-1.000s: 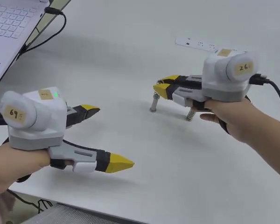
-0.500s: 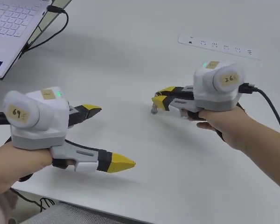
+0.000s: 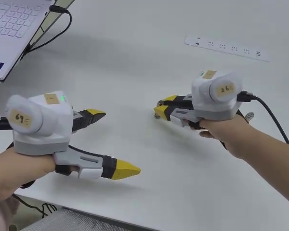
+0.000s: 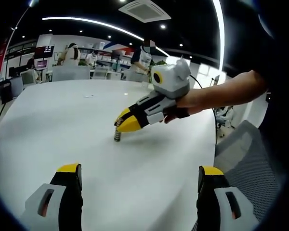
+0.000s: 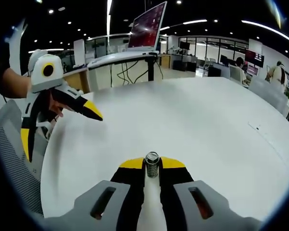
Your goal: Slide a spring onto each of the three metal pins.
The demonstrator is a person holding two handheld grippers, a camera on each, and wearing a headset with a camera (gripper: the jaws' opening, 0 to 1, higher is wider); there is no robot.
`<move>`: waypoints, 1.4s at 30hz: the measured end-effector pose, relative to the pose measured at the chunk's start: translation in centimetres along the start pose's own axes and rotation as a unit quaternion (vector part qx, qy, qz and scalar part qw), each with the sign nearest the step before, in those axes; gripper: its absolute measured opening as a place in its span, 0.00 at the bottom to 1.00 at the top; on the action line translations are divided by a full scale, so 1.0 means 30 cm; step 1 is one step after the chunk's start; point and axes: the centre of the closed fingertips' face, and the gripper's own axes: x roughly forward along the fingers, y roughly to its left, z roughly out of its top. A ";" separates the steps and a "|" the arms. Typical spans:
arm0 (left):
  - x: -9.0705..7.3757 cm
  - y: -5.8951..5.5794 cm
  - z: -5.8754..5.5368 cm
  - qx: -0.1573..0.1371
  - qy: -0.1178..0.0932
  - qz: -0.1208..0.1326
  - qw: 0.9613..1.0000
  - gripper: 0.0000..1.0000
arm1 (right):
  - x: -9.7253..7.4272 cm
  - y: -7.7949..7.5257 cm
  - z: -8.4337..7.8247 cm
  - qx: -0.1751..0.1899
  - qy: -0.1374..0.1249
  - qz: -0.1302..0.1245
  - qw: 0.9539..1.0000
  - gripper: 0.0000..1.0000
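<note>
A metal pin with a spring on it (image 5: 152,163) stands on the white table (image 3: 135,62). My right gripper (image 5: 151,167) is shut on it, its yellow tips on either side of the spring. The left gripper view shows that pin (image 4: 117,135) upright under the right gripper (image 4: 129,121). From the head view, the right gripper (image 3: 160,109) sits low over the table with the pin's head (image 3: 159,103) at its tips. Another spring-wrapped pin (image 3: 249,116) shows behind the right hand. My left gripper (image 3: 111,142) hovers at the near left, open and holding nothing (image 4: 139,171).
A laptop (image 3: 9,24) with a black cable (image 3: 50,36) sits at the far left. A white power strip (image 3: 226,48) lies at the back right. The table's front edge runs just below the left gripper.
The right gripper has come down over the left pin and now sits low against the table. The second pin, seen before under the hand, now shows to its right. The left gripper stayed put.
</note>
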 end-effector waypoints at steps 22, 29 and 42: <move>0.007 -0.006 0.016 0.005 0.001 -0.002 1.000 0.98 | -0.034 0.014 0.008 -0.023 0.009 -0.009 1.000 0.20; 0.010 -0.009 0.028 0.009 0.001 -0.002 1.000 0.98 | -0.046 0.009 0.013 -0.033 0.008 -0.009 0.999 0.20; 0.014 -0.002 0.060 0.019 0.002 0.005 1.000 0.98 | -0.119 0.029 0.043 -0.048 -0.014 -0.005 0.999 0.28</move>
